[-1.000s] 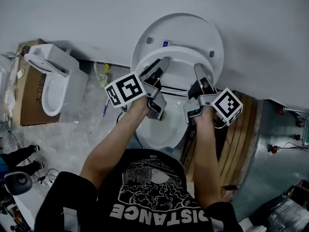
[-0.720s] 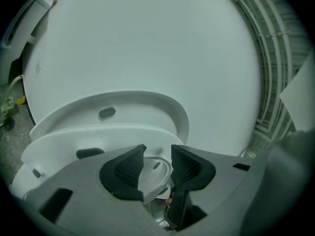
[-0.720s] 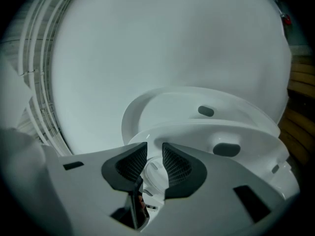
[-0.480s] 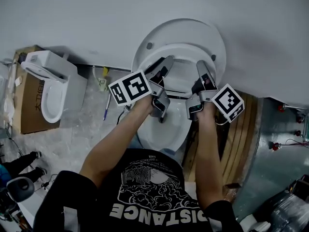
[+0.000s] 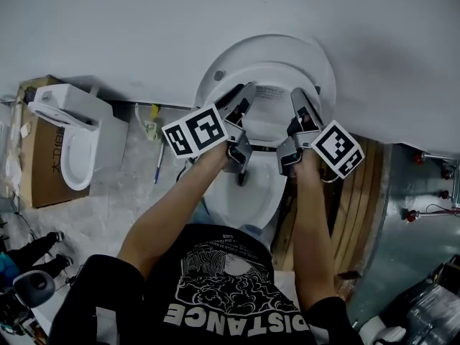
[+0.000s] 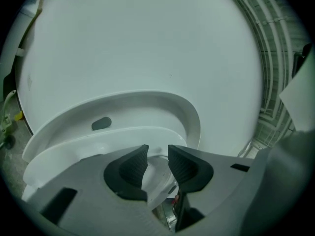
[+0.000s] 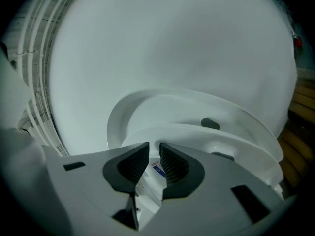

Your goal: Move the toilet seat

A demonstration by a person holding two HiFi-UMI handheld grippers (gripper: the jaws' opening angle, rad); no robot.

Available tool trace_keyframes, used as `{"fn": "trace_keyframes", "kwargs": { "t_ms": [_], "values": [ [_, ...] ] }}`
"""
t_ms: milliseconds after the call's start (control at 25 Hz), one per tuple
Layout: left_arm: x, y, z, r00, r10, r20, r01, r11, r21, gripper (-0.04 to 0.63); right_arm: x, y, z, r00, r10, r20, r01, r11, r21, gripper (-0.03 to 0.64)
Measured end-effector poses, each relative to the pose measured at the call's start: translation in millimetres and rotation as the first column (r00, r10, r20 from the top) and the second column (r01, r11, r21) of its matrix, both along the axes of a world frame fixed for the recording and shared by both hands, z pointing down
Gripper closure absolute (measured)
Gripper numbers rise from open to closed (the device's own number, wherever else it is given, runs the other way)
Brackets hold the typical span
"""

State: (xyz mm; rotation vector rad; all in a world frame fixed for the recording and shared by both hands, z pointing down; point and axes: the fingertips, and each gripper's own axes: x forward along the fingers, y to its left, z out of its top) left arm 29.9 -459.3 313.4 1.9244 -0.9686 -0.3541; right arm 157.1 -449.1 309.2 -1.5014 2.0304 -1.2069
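The white toilet seat point(image 5: 272, 75) stands raised in front of the round lid point(image 5: 320, 60), which leans on the wall above the bowl point(image 5: 248, 192). My left gripper point(image 5: 246, 90) reaches the seat's left side and my right gripper point(image 5: 297, 95) its right side. In the left gripper view the seat's band point(image 6: 93, 142) runs just past the left gripper point(image 6: 157, 149). The lid point(image 6: 147, 107) rises behind it. The right gripper point(image 7: 154, 146) faces the seat point(image 7: 197, 135) likewise. Both pairs of jaws have just been closing. A narrow gap stays between the pads, with nothing pinched.
A second toilet point(image 5: 68, 131) sits on a cardboard box at the left. Wooden planks point(image 5: 352, 192) lie to the right of the bowl. A pen and small items point(image 5: 154, 139) lie on the floor by the grey wall point(image 5: 108, 27).
Both grippers have moved toward the wall, and the seat has tipped further up against the lid.
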Motion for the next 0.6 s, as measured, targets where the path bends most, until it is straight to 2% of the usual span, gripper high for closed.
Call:
{"fn": "trace_keyframes", "kwargs": {
  "t_ms": [600],
  "values": [
    [1, -18, 8, 0.998, 0.020, 0.066, -0.022, 1.000, 0.023, 0.505, 4, -18, 6, 0.997, 0.012, -0.070, -0.012, 1.000, -0.010, 0.561]
  ]
}}
